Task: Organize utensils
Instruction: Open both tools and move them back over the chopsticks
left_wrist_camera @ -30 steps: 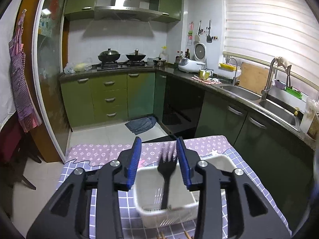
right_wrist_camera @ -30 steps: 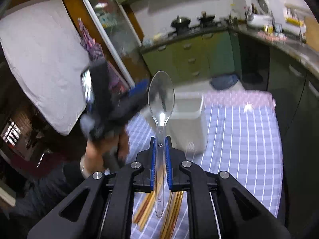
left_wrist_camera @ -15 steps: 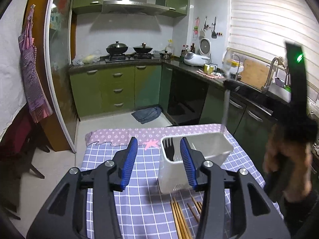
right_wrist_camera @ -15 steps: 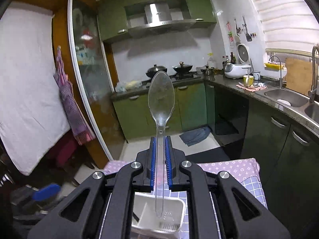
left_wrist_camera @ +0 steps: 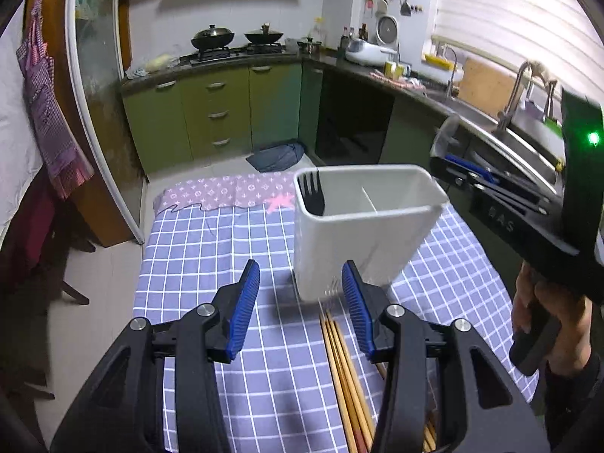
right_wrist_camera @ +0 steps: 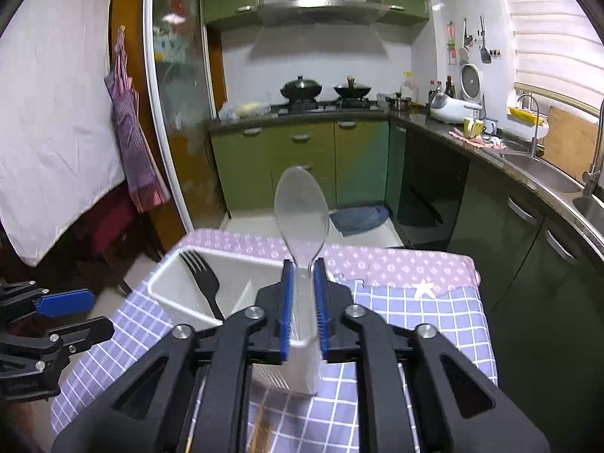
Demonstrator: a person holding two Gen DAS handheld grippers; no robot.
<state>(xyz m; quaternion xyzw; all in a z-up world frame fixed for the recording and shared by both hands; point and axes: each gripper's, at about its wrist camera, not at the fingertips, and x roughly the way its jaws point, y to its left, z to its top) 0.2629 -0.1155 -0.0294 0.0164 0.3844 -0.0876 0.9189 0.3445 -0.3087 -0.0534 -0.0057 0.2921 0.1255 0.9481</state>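
The right claw [right_wrist_camera: 302, 302] is spreading, its blue pads parting from the clear plastic spoon [right_wrist_camera: 301, 209] that is standing bowl-up between them over the right compartment of the white utensil caddy [right_wrist_camera: 181, 283]. A black fork [right_wrist_camera: 202, 277] is leaning in the left compartment. The left claw [left_wrist_camera: 302, 302] is hanging spread and empty just before the caddy, above wooden chopsticks [left_wrist_camera: 343, 370] lying on the checked counter [left_wrist_camera: 196, 264]

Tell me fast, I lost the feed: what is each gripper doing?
Left gripper: open, holding nothing.
Right gripper: fingers opening, clear spoon between them, over the white holder.
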